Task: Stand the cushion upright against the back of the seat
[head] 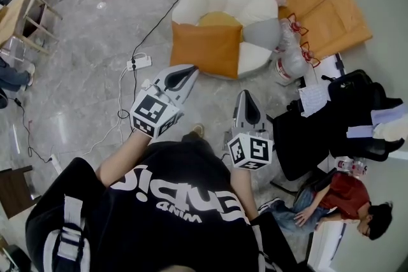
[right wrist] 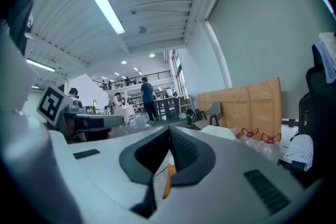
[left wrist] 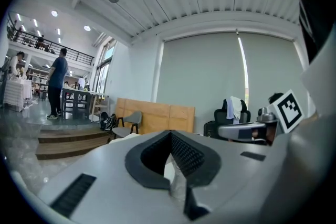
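Floor [head: 83, 35]: grey marbled tile.
The seat [head: 252, 6] stands on it, with a power strip [head: 139, 62] near one side and plastic bags [head: 290, 51] against the other.

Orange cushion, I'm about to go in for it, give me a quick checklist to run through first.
1. Left gripper empty: ok, jaws together on nothing.
2. Right gripper empty: ok, same.
3. Jaws opened for a grasp: not ok, both shut.
4. Grippers at the orange cushion: not ok, both short of it.
5. Back of the seat free: ok, its white petals are bare behind the cushion.
6. Floor ahead: ok, the power strip lies off to the left.
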Motion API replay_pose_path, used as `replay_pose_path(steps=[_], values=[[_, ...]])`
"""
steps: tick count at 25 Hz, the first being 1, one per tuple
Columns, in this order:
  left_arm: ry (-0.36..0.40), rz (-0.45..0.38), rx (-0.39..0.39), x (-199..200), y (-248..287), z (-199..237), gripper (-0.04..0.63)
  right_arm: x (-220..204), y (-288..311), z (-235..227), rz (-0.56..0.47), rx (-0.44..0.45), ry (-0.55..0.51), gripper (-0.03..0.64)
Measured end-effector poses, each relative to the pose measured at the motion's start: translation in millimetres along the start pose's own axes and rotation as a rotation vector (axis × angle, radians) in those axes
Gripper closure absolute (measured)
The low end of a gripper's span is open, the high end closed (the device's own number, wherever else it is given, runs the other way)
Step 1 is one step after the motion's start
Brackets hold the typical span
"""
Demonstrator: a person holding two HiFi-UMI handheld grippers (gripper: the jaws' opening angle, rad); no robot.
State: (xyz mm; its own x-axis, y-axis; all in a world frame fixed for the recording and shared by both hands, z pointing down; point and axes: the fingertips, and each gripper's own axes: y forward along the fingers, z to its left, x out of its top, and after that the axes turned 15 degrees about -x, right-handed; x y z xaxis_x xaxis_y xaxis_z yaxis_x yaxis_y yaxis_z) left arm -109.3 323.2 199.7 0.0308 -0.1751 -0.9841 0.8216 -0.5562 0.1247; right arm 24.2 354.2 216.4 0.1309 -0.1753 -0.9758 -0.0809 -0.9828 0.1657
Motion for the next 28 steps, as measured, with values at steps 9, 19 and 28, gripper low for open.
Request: replay_pose_path(steps=[9,19,28], values=[[0.010,-0.014,0.040,12,53,15,0.589,13,43,-30,-0.008,0.062,-0.011,0.595],[0.025,0.003,0.082,14,81,25,0.589,17,71,-54,-0.004,0.089,0.011,0.595],[0.011,0.004,0.088,18,109,56,0.589,15,110,-76,0.009,0.051,0.013,0.595]])
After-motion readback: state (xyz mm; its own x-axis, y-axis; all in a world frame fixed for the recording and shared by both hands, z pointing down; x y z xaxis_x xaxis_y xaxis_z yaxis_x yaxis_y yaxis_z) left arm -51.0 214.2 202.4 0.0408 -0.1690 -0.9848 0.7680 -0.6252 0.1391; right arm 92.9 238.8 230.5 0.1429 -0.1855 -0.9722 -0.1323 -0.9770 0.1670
